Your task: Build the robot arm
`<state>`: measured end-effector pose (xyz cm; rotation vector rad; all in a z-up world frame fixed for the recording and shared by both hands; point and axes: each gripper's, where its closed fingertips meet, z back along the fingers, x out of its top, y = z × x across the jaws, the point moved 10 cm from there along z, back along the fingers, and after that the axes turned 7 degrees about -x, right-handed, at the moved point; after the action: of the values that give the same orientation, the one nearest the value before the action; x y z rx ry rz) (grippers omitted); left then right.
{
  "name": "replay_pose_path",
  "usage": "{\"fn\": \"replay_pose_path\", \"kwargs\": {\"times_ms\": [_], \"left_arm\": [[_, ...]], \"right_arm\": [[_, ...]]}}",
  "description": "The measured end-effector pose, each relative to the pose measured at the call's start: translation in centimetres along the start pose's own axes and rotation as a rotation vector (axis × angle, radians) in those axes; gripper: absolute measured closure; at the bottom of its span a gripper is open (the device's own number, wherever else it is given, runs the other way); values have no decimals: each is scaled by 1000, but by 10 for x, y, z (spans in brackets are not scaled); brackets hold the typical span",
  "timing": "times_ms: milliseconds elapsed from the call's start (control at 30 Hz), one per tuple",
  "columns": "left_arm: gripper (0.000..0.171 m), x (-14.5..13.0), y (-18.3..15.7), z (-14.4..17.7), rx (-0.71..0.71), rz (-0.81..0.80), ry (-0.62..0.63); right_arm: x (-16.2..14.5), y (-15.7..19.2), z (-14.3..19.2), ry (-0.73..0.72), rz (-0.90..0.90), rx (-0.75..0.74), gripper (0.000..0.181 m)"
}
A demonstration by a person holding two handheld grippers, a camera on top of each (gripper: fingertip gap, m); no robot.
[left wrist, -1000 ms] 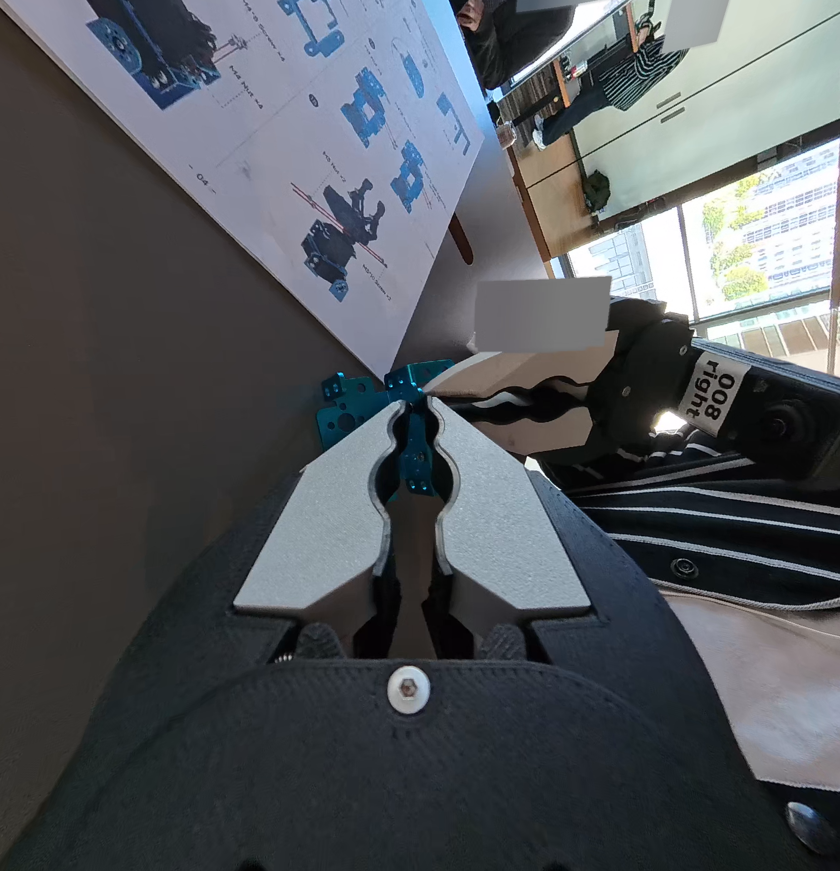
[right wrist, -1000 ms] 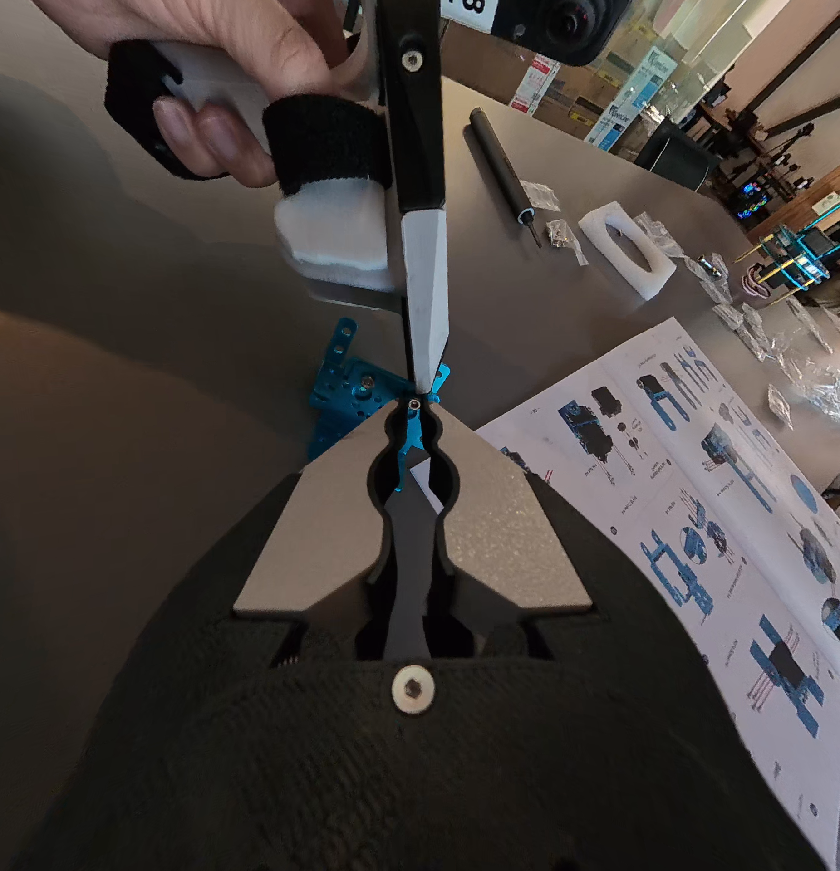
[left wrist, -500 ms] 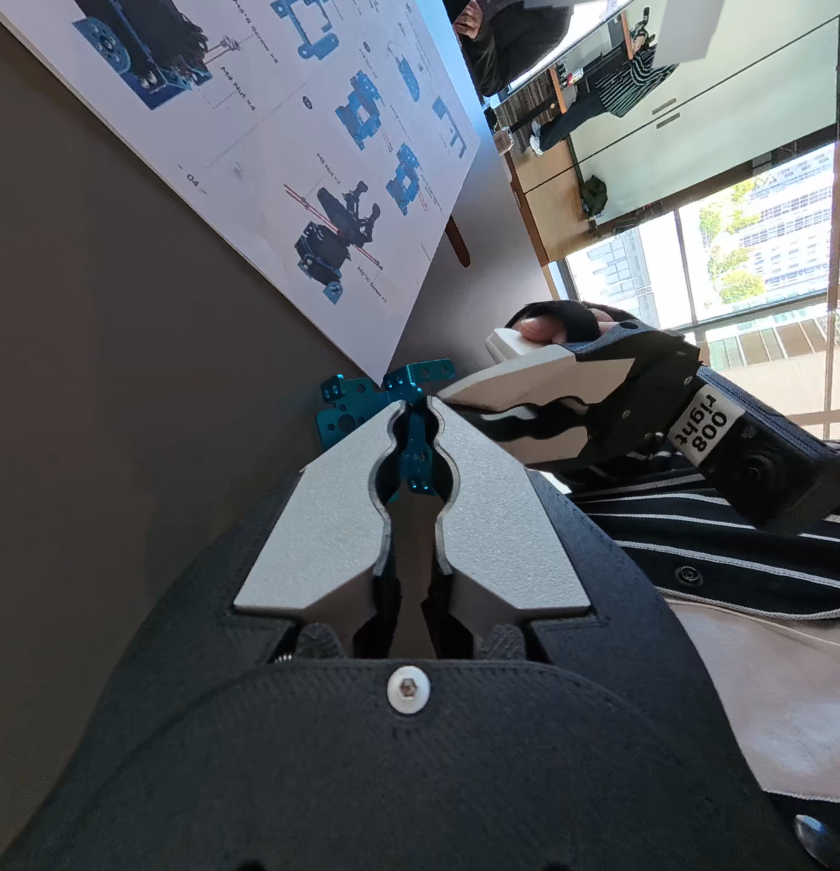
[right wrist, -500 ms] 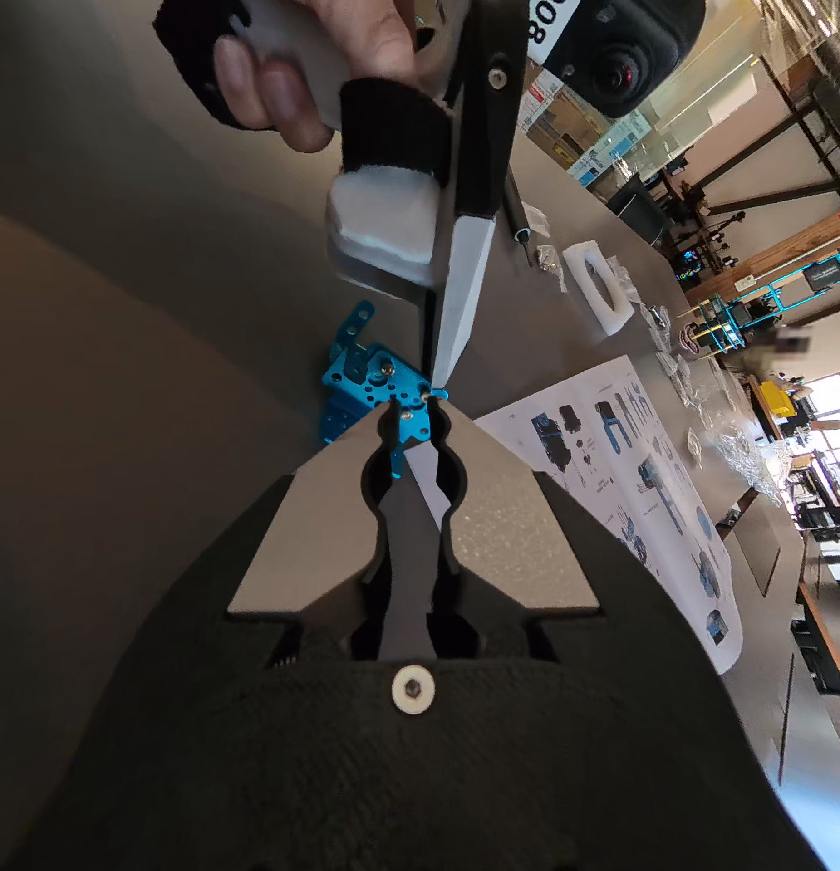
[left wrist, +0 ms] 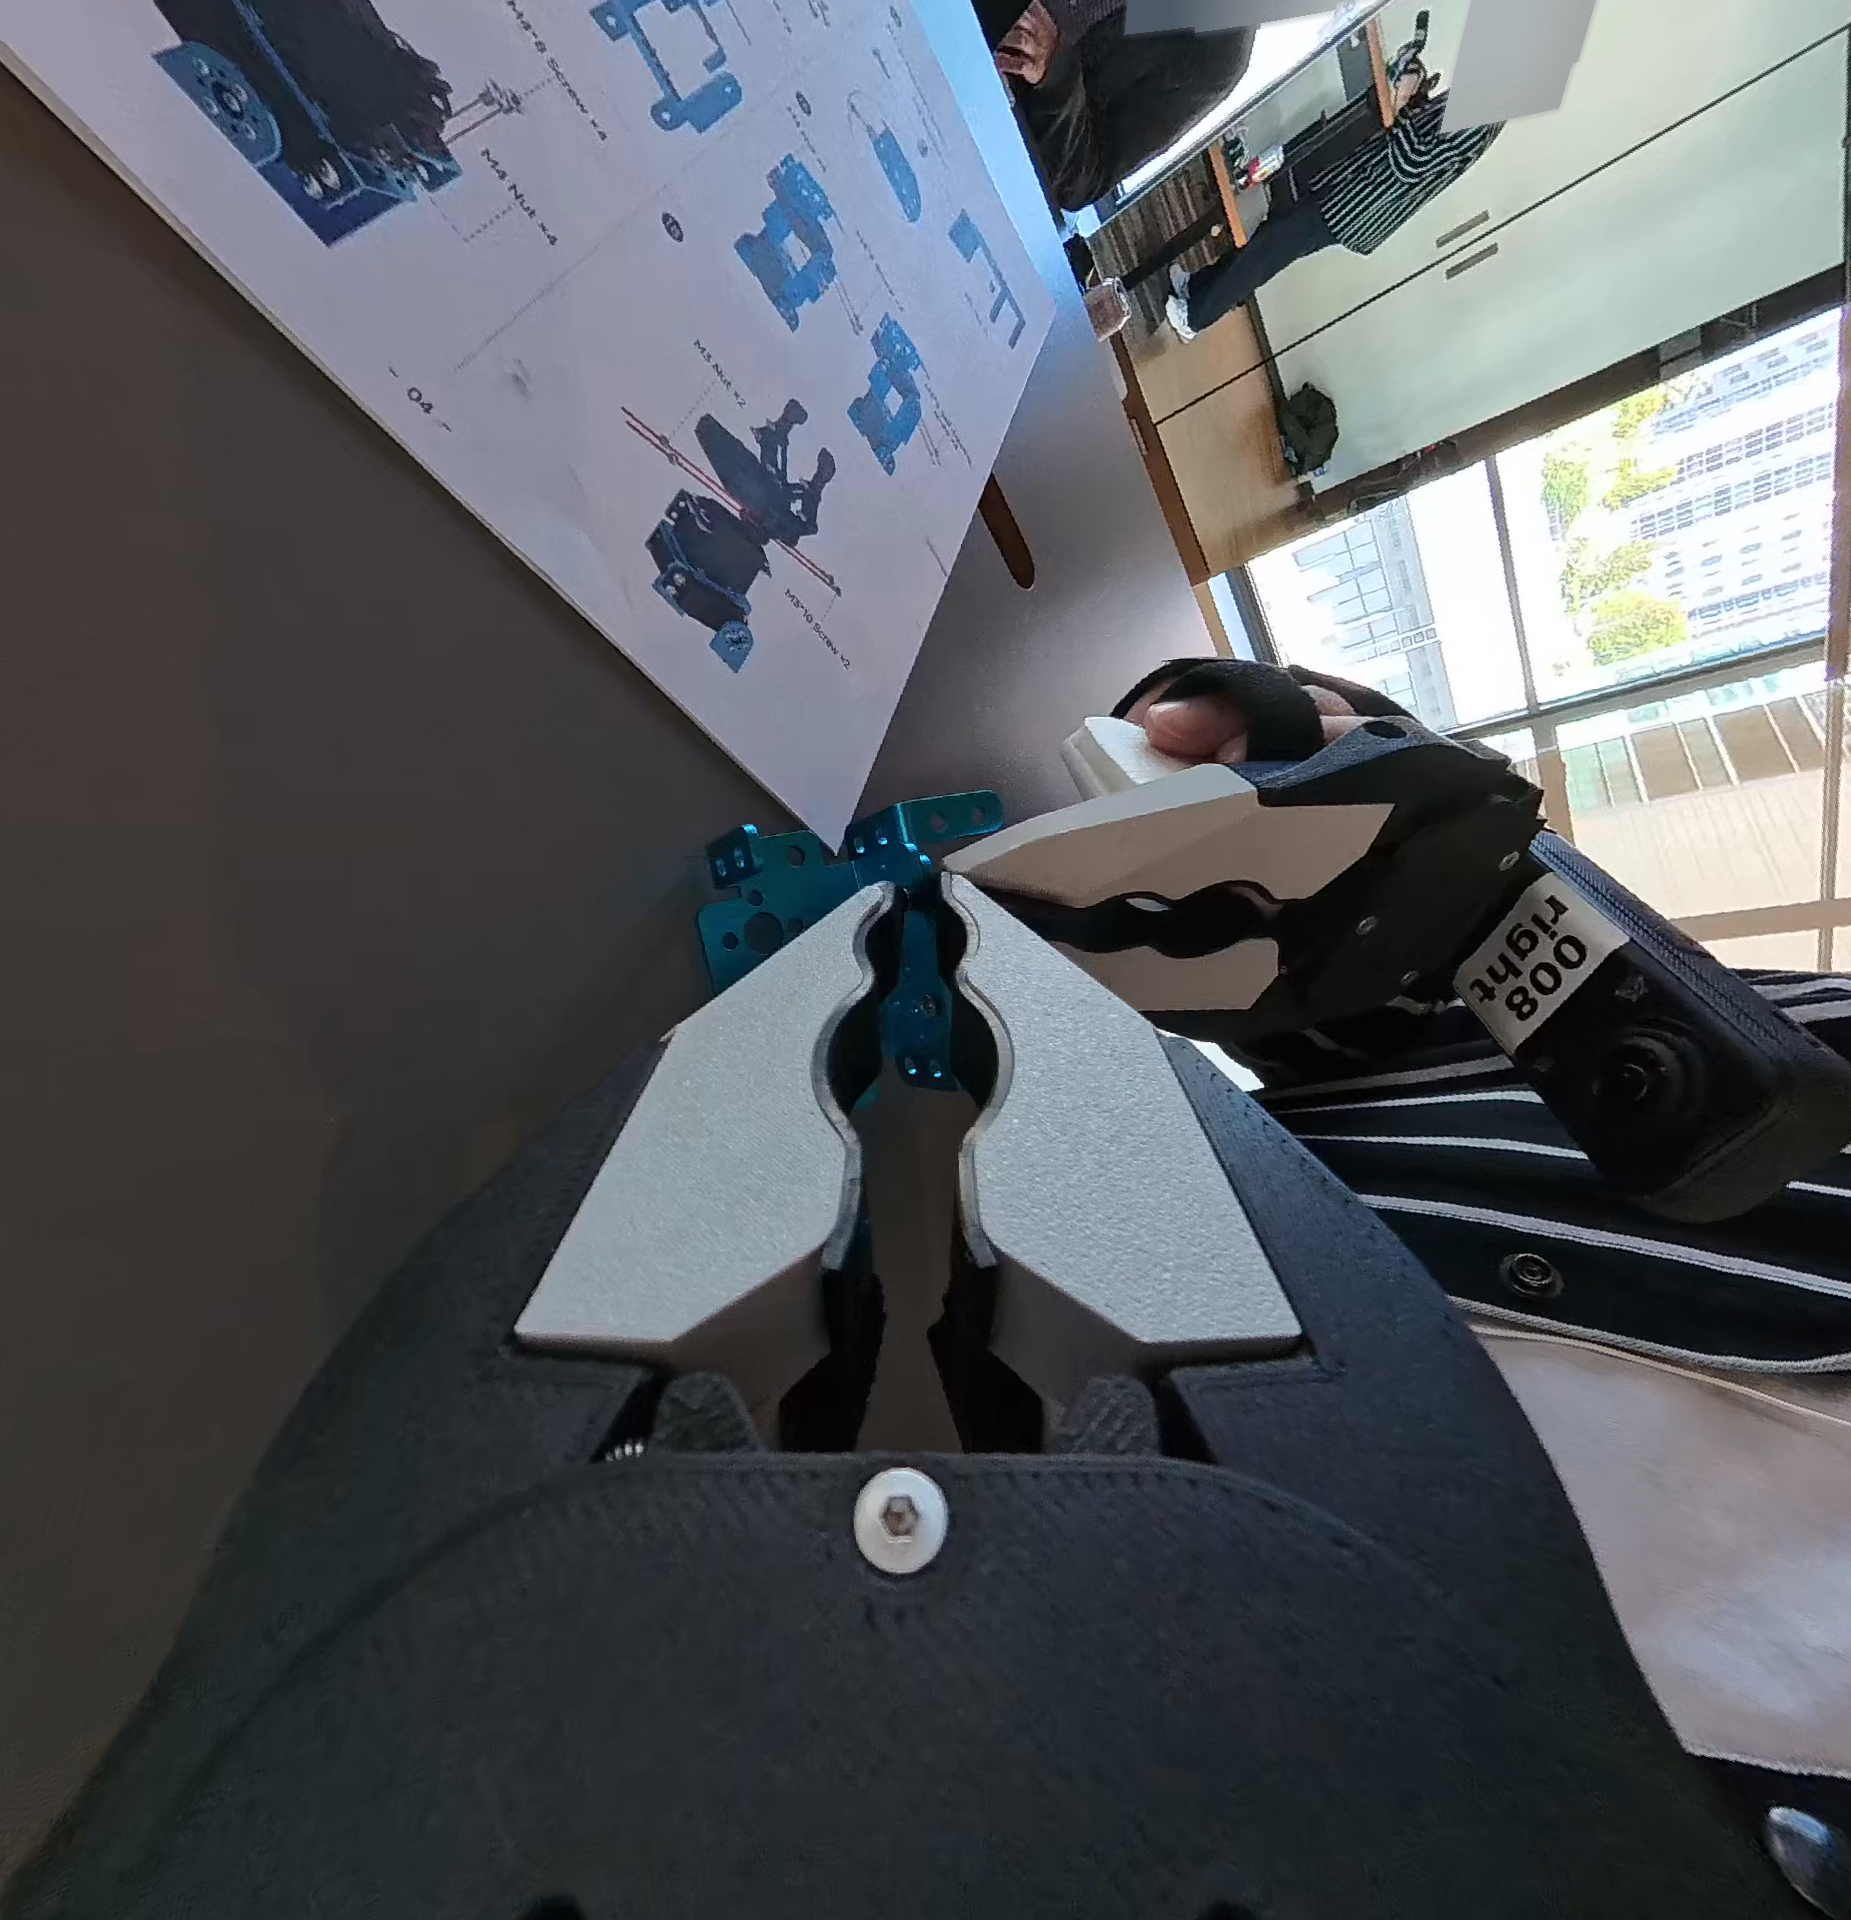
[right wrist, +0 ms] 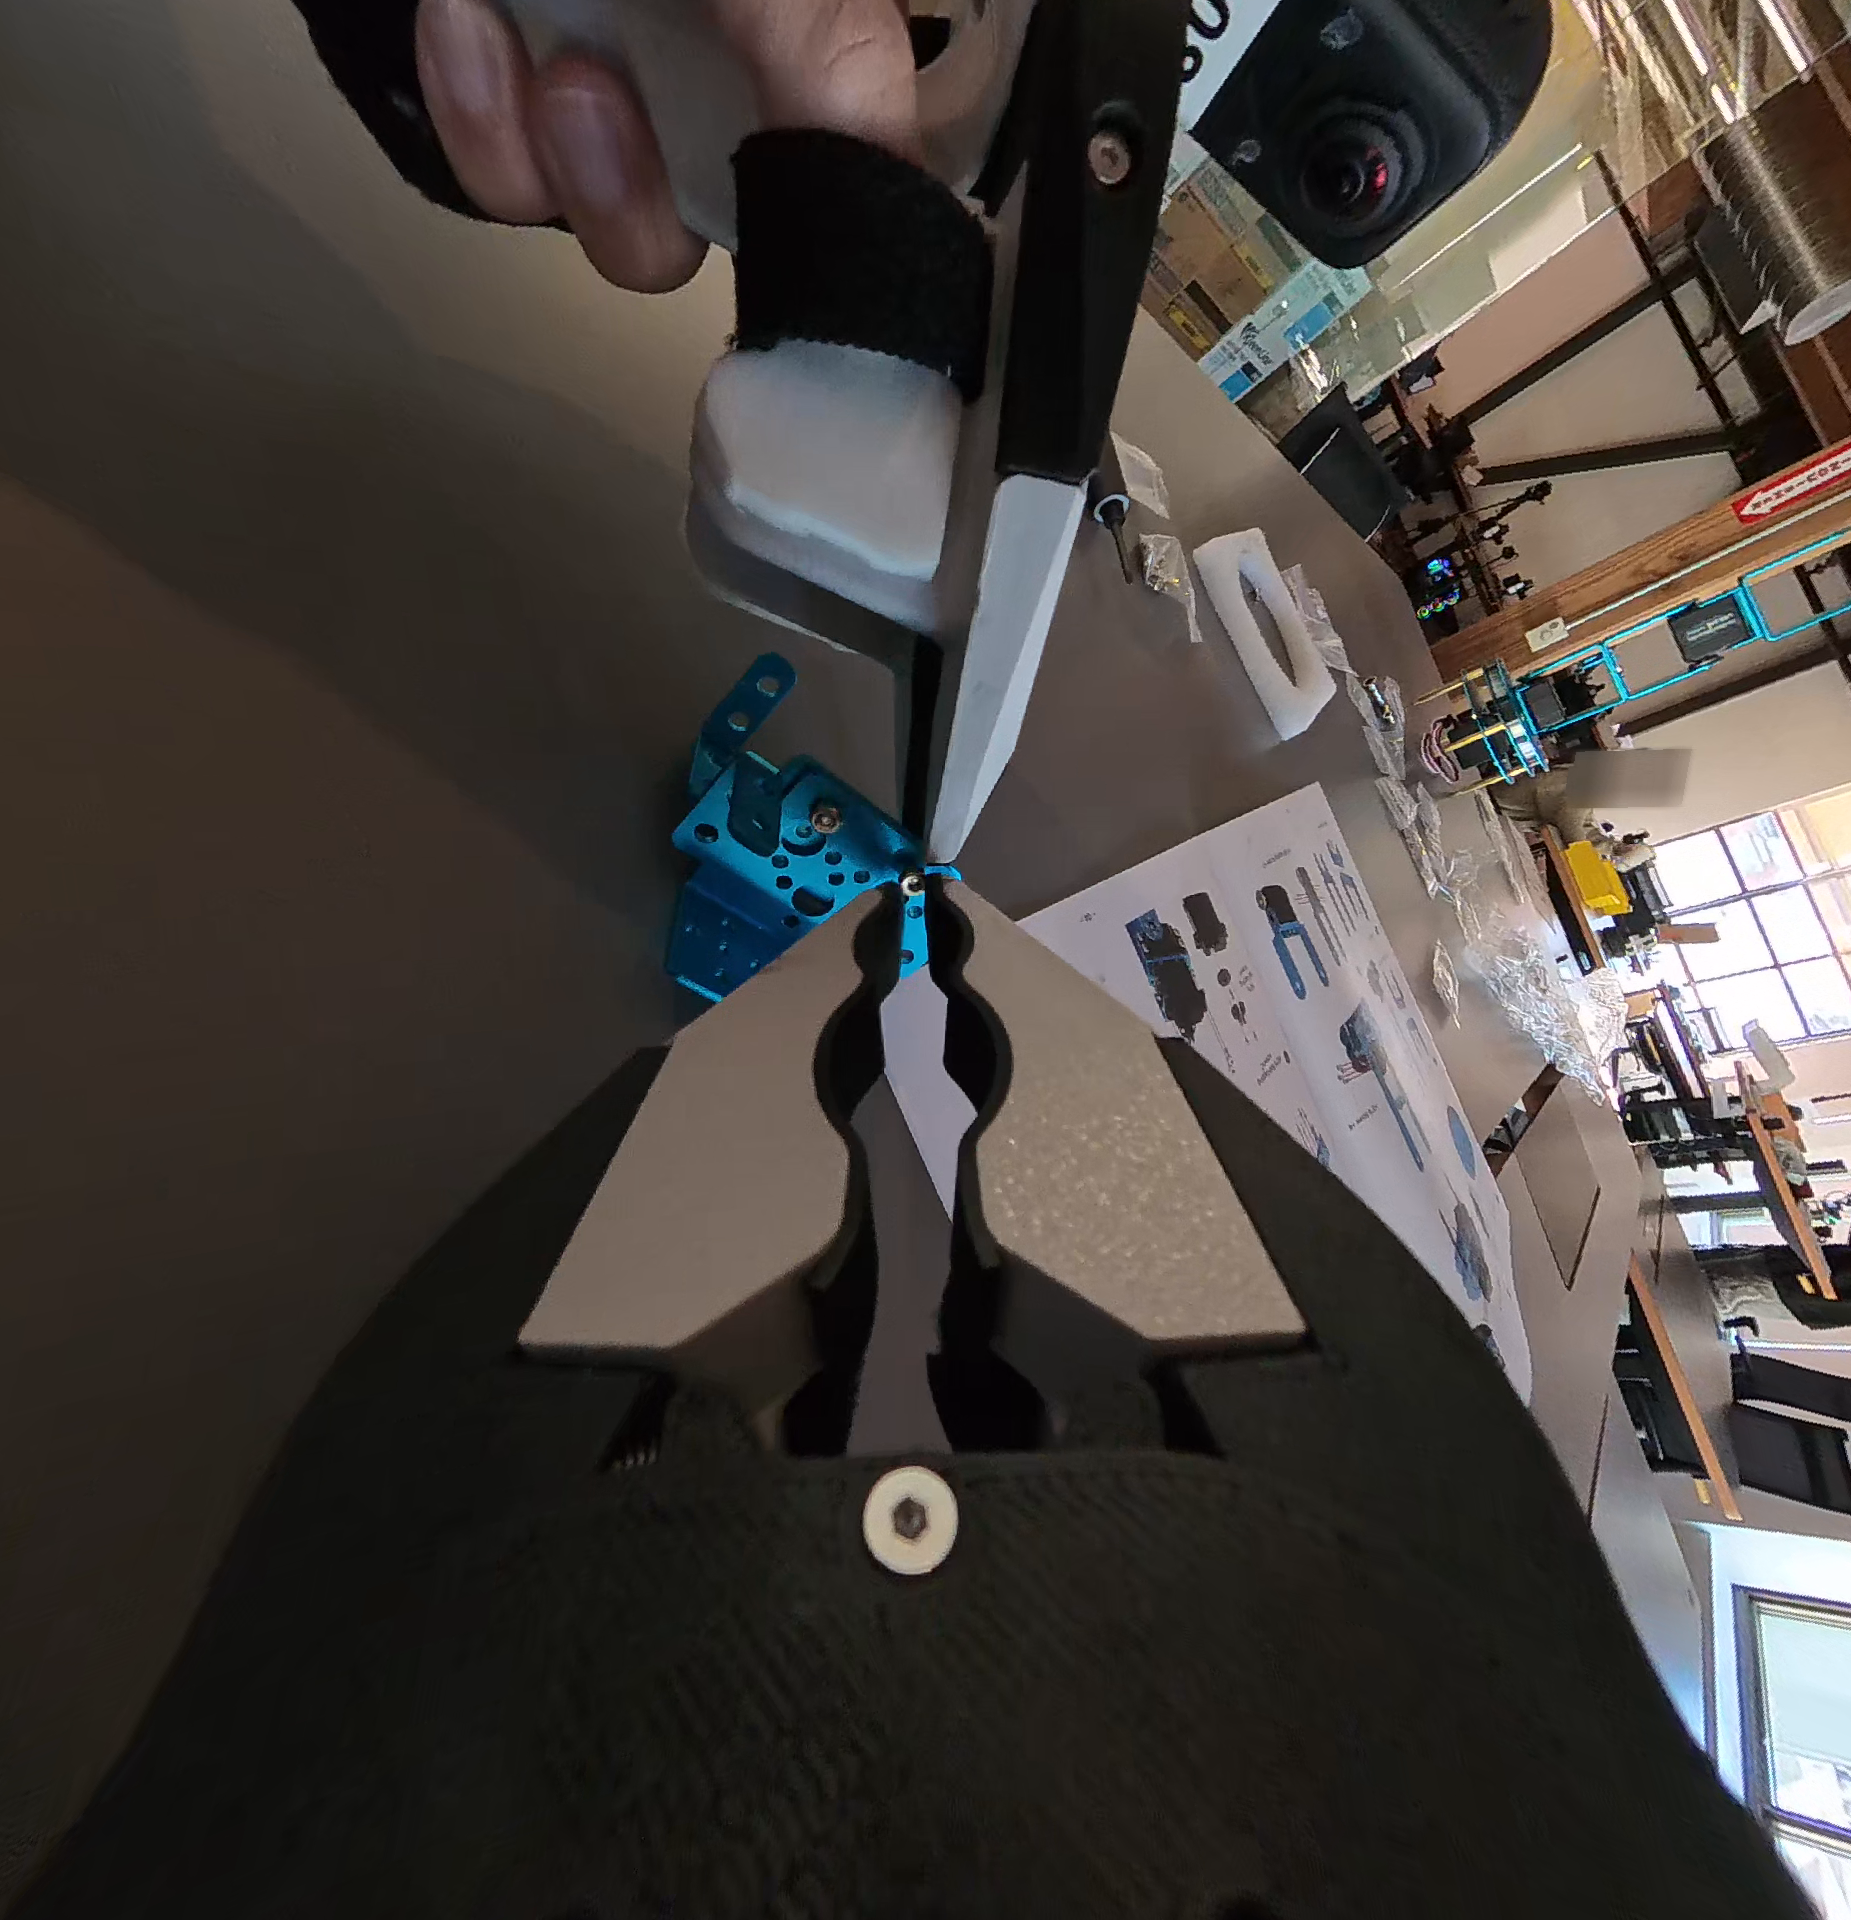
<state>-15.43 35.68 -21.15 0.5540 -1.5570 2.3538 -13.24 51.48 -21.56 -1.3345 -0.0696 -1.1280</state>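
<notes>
A blue metal bracket assembly hangs just above the brown table, held between both grippers. My left gripper is shut on a thin blue tab of it. My right gripper is shut on another blue tab, with a small silver screw at its fingertips. The assembly's perforated plates show to the left of the jaws. The right gripper comes in from the right in the left wrist view. The left gripper comes down from above in the right wrist view. The two sets of tips almost touch.
A printed instruction sheet lies on the table beyond the bracket and also shows in the right wrist view. Farther off lie a black rod-shaped tool, a white foam piece, small hardware bags and crumpled plastic wrappers. A striped sleeve is at the right. Less than 4 cm separates the two grippers' tips.
The right gripper has rolled and tilted while staying at the bracket, and the hand on it now shows in the left wrist view. Both grippers stay shut on the bracket.
</notes>
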Motion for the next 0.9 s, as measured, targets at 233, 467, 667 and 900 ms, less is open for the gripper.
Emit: {"fn": "replay_pose_path", "kwargs": {"times_ms": [233, 467, 667, 900], "left_arm": [[167, 0, 0, 0, -1, 1, -7], [167, 0, 1, 0, -5, 3, -8], [167, 1, 1, 0, -4, -1, -10], [167, 0, 1, 0, -7, -4, -13]], "right_arm": [[0, -4, -1, 15, -116, 42, 178], [-2, -7, 2, 3, -94, 31, 176], [0, 0, 1, 17, 12, 3, 174], [-1, 0, -1, 19, 15, 5, 173]]}}
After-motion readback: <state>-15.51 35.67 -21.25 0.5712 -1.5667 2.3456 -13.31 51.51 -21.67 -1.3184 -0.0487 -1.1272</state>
